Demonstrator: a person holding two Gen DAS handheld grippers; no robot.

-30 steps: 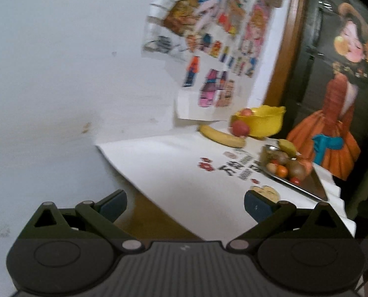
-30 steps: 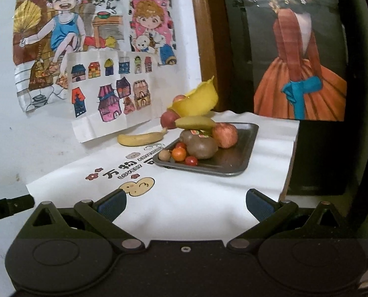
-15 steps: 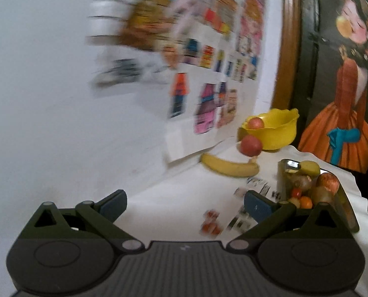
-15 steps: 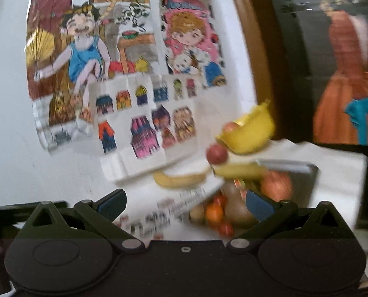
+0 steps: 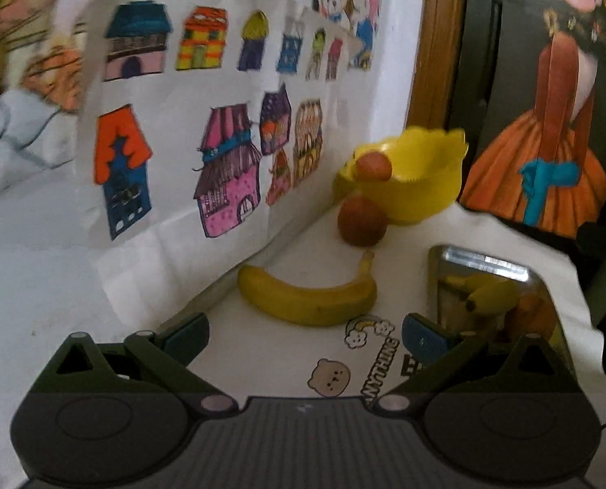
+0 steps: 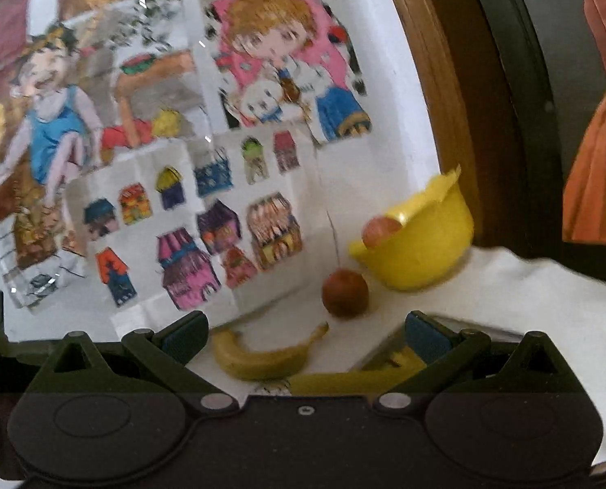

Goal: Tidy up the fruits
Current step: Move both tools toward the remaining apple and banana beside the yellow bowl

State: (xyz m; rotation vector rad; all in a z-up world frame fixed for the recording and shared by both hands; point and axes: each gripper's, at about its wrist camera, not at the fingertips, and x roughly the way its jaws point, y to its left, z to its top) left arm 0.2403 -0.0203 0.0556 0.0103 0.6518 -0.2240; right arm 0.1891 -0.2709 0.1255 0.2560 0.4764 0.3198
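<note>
A yellow banana [image 5: 307, 299] lies on the white tablecloth [image 5: 262, 358] by the wall, just ahead of my open left gripper [image 5: 305, 336]. Behind it sits a red apple [image 5: 360, 220] in front of a yellow bowl [image 5: 417, 187] that holds another reddish fruit [image 5: 372, 165]. A metal tray [image 5: 486, 265] at the right carries a second banana [image 5: 490, 297] and an orange fruit [image 5: 531, 316]. In the right wrist view my open right gripper [image 6: 305, 336] hovers near the banana [image 6: 262, 358], with the apple [image 6: 345, 293], the bowl [image 6: 421, 244] and the tray's edge [image 6: 478, 328] beyond.
Coloured drawings [image 5: 205, 130] are taped to the white wall [image 5: 38, 265] on the left, close behind the fruit. A dark door with a poster of an orange dress [image 5: 547, 155] stands behind the bowl. The tablecloth's edge [image 5: 588, 313] drops off at the right.
Both grippers have moved forward and closer to the wall, so the banana, apple and bowl now loom much larger. Most of the tray has slid under the right fingers.
</note>
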